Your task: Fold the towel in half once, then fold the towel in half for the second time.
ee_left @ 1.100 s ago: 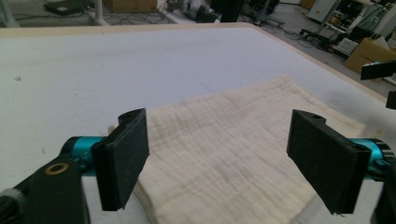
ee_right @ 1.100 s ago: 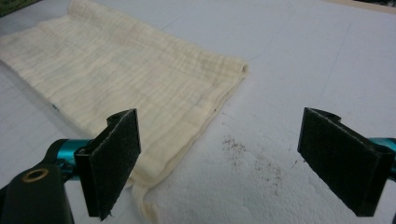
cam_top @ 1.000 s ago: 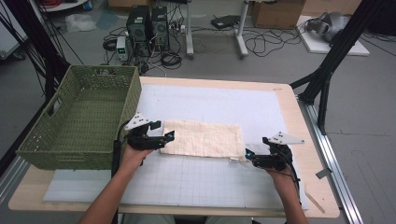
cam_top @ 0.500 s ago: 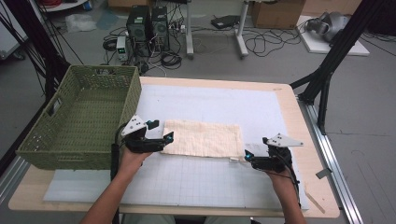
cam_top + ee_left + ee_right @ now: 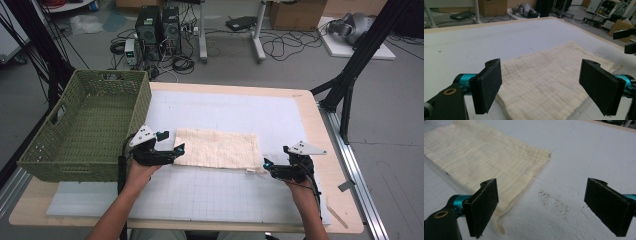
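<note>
A folded cream cloth [image 5: 217, 148] lies flat in the middle of the white gridded mat [image 5: 225, 200]. My left gripper [image 5: 176, 150] is at the cloth's left end, low over the mat. In the left gripper view the left gripper [image 5: 543, 87] is open wide, with the cloth [image 5: 554, 65] stretching away between the jaws, untouched. My right gripper [image 5: 266, 166] sits at the cloth's near right corner. In the right gripper view the right gripper [image 5: 544, 207] is open too. The cloth [image 5: 486, 152] ends beside its left pad [image 5: 484, 205], and bare mat lies between the jaws.
A green woven basket [image 5: 50, 150] stands on the table's left side, close to my left hand. The wooden table edge [image 5: 330, 150] runs along the right. Computers and cables [image 5: 160, 30] lie on the floor behind. A black stand [image 5: 350, 75] rises at the back right.
My left gripper has eased slightly back toward the person. The cloth and the right gripper have stayed put.
</note>
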Action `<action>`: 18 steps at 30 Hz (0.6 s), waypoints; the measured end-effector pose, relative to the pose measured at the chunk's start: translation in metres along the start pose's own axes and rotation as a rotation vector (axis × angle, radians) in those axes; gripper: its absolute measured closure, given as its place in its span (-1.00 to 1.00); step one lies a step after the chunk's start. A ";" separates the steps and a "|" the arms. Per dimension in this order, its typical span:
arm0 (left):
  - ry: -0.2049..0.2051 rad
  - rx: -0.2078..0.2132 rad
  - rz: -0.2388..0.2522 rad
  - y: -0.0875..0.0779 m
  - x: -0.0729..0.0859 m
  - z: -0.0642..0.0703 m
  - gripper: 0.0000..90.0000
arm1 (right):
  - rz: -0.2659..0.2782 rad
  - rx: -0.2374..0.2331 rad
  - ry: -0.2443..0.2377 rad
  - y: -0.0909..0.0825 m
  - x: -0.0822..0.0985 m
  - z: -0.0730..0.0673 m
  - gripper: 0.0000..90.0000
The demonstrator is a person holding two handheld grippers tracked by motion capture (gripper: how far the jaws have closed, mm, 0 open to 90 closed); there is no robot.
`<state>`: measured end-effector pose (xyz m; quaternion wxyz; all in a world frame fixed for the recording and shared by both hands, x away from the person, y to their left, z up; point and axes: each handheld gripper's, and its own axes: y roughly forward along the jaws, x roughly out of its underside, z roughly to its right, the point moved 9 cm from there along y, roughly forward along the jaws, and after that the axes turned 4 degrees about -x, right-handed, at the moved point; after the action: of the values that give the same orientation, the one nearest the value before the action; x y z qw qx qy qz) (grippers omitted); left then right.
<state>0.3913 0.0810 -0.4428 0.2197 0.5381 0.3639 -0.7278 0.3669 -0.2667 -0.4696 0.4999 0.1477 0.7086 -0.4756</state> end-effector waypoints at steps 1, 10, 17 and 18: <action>-0.001 -0.001 -0.001 0.000 0.000 0.000 -0.58 | 0.001 -0.001 0.000 0.000 0.000 0.000 -0.75; -0.014 -0.015 -0.014 0.001 0.002 -0.004 -0.57 | -0.006 -0.002 -0.003 0.001 0.002 0.000 -0.75; -0.025 -0.023 -0.014 0.001 0.003 -0.006 -0.57 | -0.014 -0.001 -0.004 0.002 0.003 0.001 -0.75; -0.024 -0.022 -0.015 0.001 0.003 -0.006 -0.57 | -0.016 -0.001 -0.002 0.002 0.003 0.000 -0.75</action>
<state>0.3952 0.0854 -0.4465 0.2245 0.5240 0.3731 -0.7320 0.3671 -0.2666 -0.4735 0.4967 0.1416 0.7095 -0.4795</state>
